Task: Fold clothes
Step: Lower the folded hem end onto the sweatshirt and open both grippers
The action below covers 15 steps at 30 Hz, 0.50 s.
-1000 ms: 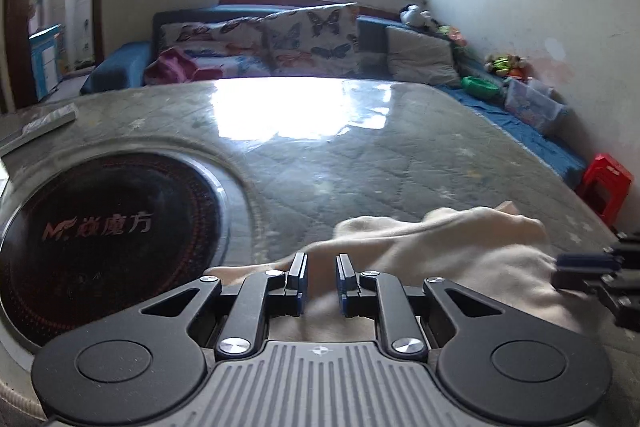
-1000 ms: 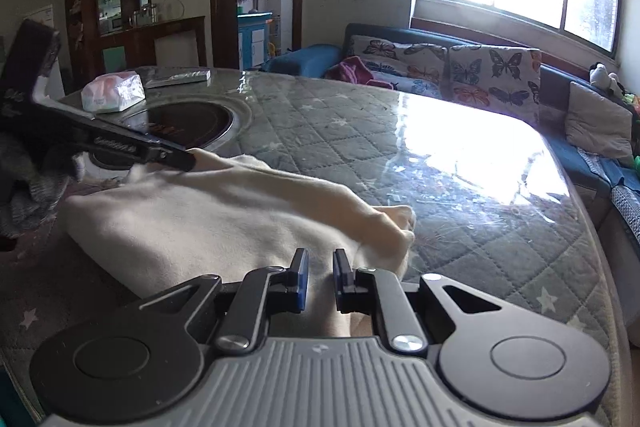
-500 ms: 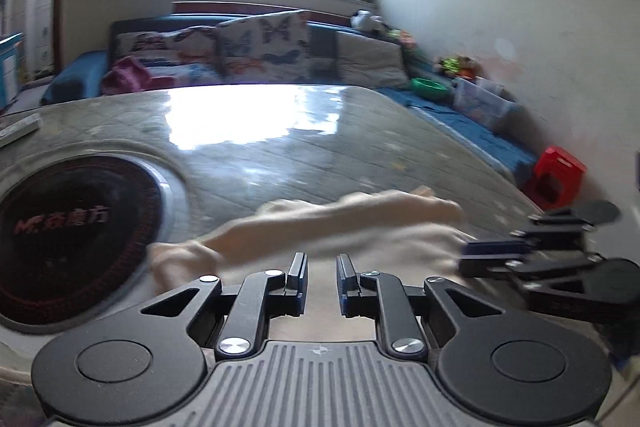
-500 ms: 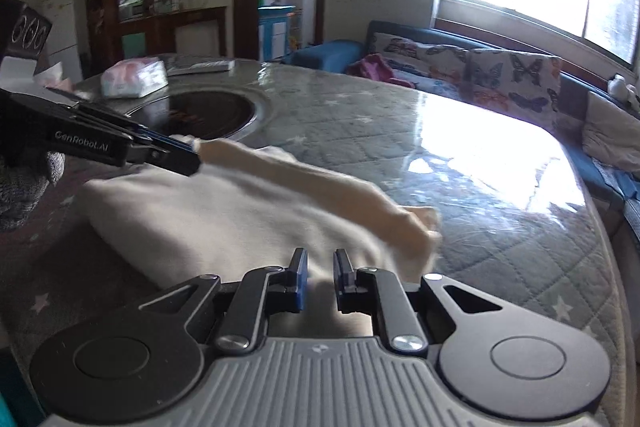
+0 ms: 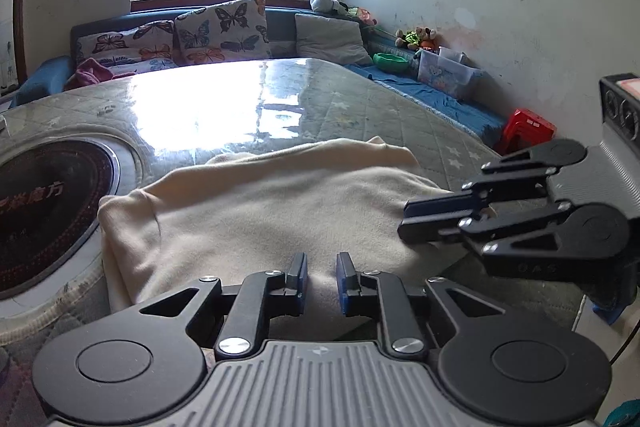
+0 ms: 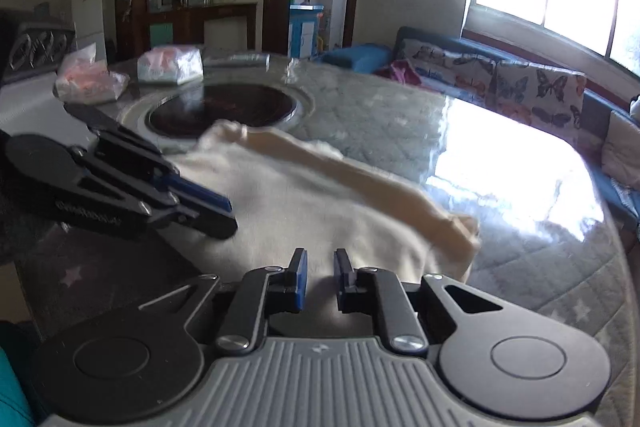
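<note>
Left wrist view: your table (image 5: 360,115) is a round top with a quilted star-print cover under a glossy sheet, window glare across its middle. An inset black cooktop (image 5: 44,211) sits at the left, and the cream garment (image 5: 272,211) lies flat beside it, its left edge lapping the cooktop's pale rim. Your left gripper (image 5: 320,281) hangs over the garment's near hem with fingers parted by a narrow gap and cloth seen through it, nothing pinched. Your right gripper (image 5: 412,223) comes in from the right with its tips over the garment's right edge; from here the fingers look nearly together, though you cannot tell from this angle whether they touch the fabric. A sofa with butterfly cushions (image 5: 220,31) runs along the far wall under the window, and a red stool (image 5: 528,127) stands past the table's right rim. Right wrist view (motion-blurred): the right gripper (image 6: 320,277) likewise shows a small gap over cream cloth, holding nothing. A rolled fold runs along the garment's far side. Two plastic bags (image 6: 132,71) sit beyond the cooktop. Bare table stretches from the garment to the far rim.
</note>
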Available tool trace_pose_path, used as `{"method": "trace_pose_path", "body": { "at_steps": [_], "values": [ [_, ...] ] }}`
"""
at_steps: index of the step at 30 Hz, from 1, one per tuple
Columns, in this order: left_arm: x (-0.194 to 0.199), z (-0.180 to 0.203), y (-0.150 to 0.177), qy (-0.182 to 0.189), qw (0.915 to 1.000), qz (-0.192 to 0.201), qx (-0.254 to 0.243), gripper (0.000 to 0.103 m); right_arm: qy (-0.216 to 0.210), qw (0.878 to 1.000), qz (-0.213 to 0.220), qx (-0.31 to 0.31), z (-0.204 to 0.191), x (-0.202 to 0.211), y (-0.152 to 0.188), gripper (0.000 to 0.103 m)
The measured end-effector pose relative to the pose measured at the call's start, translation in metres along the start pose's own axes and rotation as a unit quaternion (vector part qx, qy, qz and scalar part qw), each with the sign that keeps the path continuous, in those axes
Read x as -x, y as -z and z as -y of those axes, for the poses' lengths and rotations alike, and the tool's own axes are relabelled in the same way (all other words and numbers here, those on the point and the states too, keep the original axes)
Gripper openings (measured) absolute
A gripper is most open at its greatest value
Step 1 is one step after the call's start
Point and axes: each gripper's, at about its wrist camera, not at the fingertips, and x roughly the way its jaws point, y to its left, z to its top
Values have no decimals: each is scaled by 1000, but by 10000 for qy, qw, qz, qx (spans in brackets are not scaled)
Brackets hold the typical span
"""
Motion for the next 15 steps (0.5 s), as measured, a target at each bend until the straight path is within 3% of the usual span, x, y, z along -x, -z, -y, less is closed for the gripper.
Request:
{"method": "trace_pose_path", "body": {
  "at_steps": [9, 15],
  "values": [
    [10, -11, 4, 24, 9993, 142, 352, 18, -37, 9991, 75, -419, 10, 12, 10, 14],
    [30, -34, 11, -309, 9953, 328, 854, 18, -55, 9985, 126, -533, 12, 14, 9, 18]
  ]
}}
